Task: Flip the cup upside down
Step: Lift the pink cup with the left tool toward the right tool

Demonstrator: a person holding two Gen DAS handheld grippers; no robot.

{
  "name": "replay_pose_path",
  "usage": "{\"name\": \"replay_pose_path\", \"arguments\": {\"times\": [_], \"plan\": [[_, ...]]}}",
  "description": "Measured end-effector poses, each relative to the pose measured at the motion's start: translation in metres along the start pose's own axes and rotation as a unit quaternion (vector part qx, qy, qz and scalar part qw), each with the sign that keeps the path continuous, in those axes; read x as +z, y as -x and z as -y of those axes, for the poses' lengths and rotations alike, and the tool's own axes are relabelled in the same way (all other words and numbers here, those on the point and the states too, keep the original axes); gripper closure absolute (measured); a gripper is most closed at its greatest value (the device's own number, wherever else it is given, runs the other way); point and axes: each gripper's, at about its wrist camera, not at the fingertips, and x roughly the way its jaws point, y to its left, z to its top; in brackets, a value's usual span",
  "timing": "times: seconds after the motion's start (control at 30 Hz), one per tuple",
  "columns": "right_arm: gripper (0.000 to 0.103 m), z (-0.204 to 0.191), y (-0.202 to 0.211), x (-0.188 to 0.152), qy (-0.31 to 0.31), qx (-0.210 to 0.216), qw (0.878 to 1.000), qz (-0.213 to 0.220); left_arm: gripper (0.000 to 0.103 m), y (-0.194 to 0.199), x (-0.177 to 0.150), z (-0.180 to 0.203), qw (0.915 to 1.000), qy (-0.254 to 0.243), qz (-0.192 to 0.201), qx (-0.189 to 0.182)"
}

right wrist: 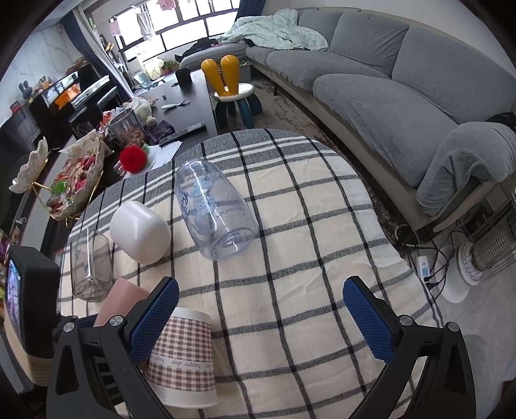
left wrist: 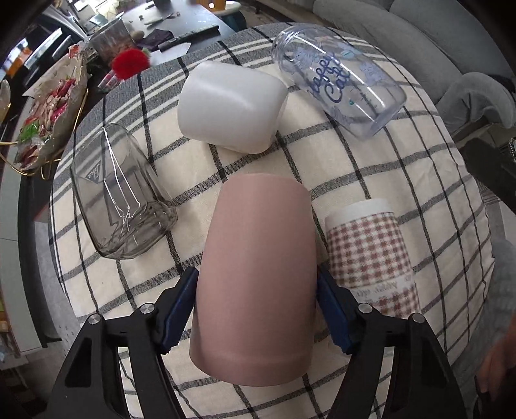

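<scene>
Pink matte cup point(left wrist: 258, 277) gripped by left tongs point(left wrist: 256, 311).

Grey sofa point(right wrist: 403, 74) faces bright windows point(right wrist: 180, 25) and dark table point(right wrist: 180, 106).

Place: home living room | Evidence: long grey fabric sofa point(right wrist: 403, 74); low black coffee table point(right wrist: 190, 106); checked tablecloth point(right wrist: 290, 258)
</scene>
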Motion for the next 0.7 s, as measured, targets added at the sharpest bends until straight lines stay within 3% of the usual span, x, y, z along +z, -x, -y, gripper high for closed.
{"name": "replay_pose_path", "arguments": {"times": [0.2,0.33,0.53,0.7], "plan": [[0.001,-0.002,0.013,-0.004,0.005,0.007,1.000,0.011,0.032,0.024,-0.017,-0.004,0.9997,0.017,0.013,0.012],[0.001,-0.004,0.030,-0.011,0.018,0.013,1.000,0.020,0.032,0.041,-0.045,-0.003,0.9992,0.036,0.012,0.013],[0.001,-0.006,0.058,-0.030,0.051,0.025,0.998,0.023,0.032,0.061,-0.096,0.001,0.9933,0.112,0.024,0.016],[0.001,0.003,0.077,-0.051,0.094,0.018,0.995,0.029,0.032,0.061,-0.131,0.017,0.9848,0.172,0.026,-0.007]]}}
